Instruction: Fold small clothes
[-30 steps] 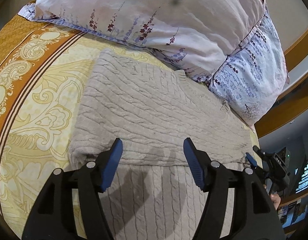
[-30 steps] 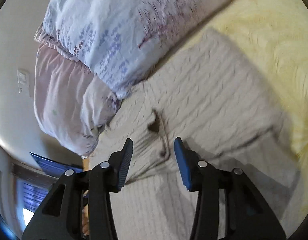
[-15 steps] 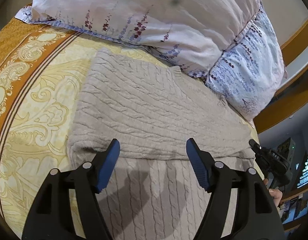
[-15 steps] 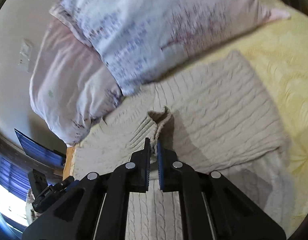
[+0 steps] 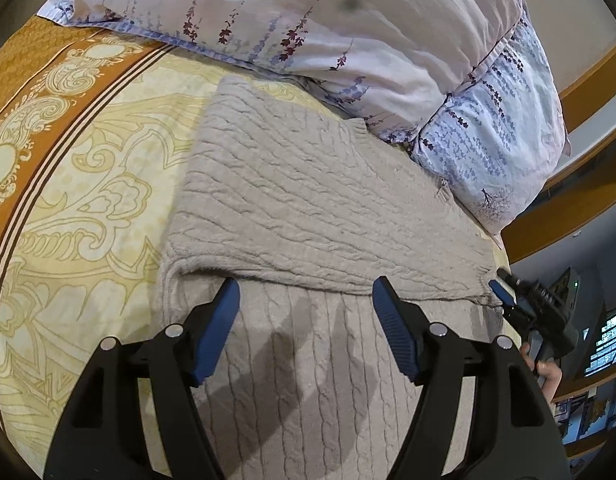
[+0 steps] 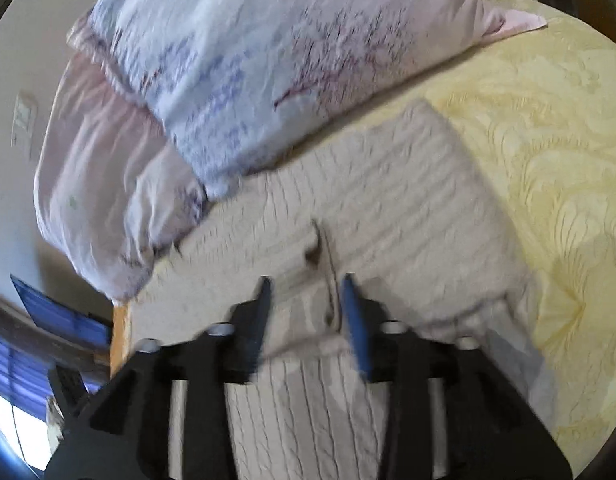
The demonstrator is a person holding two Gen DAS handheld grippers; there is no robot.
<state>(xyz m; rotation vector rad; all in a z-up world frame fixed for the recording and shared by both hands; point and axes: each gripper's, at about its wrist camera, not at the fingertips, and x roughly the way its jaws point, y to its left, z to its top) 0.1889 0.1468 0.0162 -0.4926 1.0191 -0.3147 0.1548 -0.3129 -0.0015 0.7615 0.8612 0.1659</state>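
Sweater point(image 5: 308, 200), beige cable-knit, top layer folded over.

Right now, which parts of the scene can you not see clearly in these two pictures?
- Near part of the sweater: left wrist view, covered by the open left gripper and cut off by the bottom edge.
- Knit detail where the right gripper points: right wrist view, motion blur.
- Far side of the pillows: both views, cut off by the lens rim.
- Right gripper tip in left view: only partly visible at the sweater's right corner.
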